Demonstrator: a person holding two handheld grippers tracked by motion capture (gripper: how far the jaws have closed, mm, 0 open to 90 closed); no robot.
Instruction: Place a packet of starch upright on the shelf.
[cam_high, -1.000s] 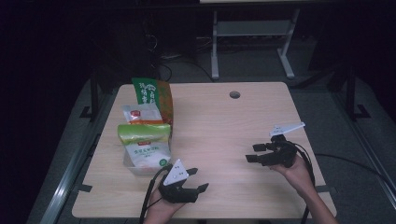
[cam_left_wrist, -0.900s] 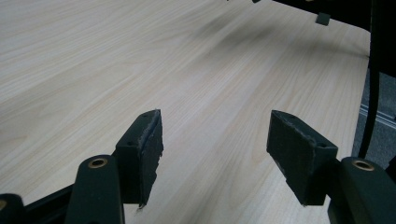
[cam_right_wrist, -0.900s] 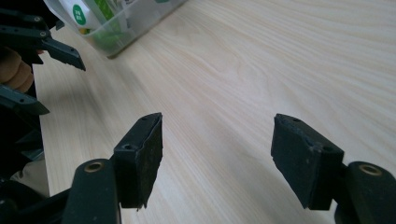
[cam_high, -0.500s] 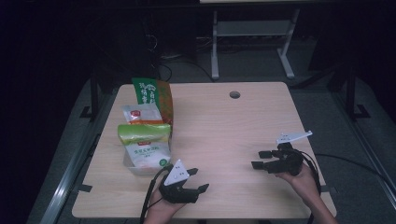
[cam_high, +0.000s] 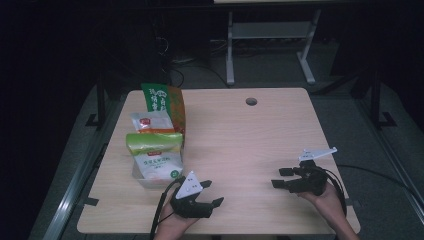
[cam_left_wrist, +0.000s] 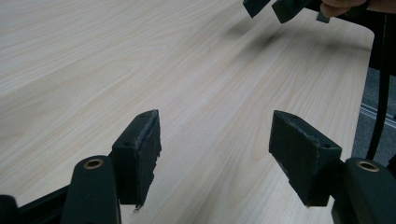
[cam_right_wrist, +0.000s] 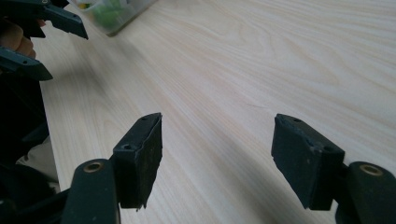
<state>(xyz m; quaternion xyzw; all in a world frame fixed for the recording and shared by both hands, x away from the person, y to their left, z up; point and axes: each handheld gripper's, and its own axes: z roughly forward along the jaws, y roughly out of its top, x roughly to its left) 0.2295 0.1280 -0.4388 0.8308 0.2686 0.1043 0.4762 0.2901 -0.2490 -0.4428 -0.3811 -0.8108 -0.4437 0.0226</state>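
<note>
Right now both tongs sit low over the near edge of the table (cam_high: 260, 130), and neither has anything in it. The left gripper (cam_high: 207, 194) is by the near-left stretch of that edge, jaws apart, nothing but bare wood btwn the pads in the left gripper view. The right gripper (cam_high: 281, 177) is near the near-right corner, jaws also standing wide and empty, pointing leftward across the table, w/ the person's right hand (cam_high: 327, 200) underneath it.

What matters for the next move: the goods are all on the left side. A clear tub (cam_high: 150, 175) sits close to the left edge, and the green-topped pouch (cam_high: 154, 152) stands in it, w/ a white-and-orange packet (cam_high: 150, 121) behind and a tall green bag (cam_high: 162, 100) farther back toward the far-left corner. So the stack runs front to back along the left edge, roughly parallel to it.

From the left gripper the tub lies just beyond and a bit to the left, near but not touching. From the right gripper it's well apart, across most of the table's width. In the right gripper view the tub's corner (cam_right_wrist: 121, 16) shows far up ahead, past the left gripper (cam_right_wrist: 42, 42).

My read: the left one is the nearer by far, and a short push forward and leftward would put it on the pouch.
</note>
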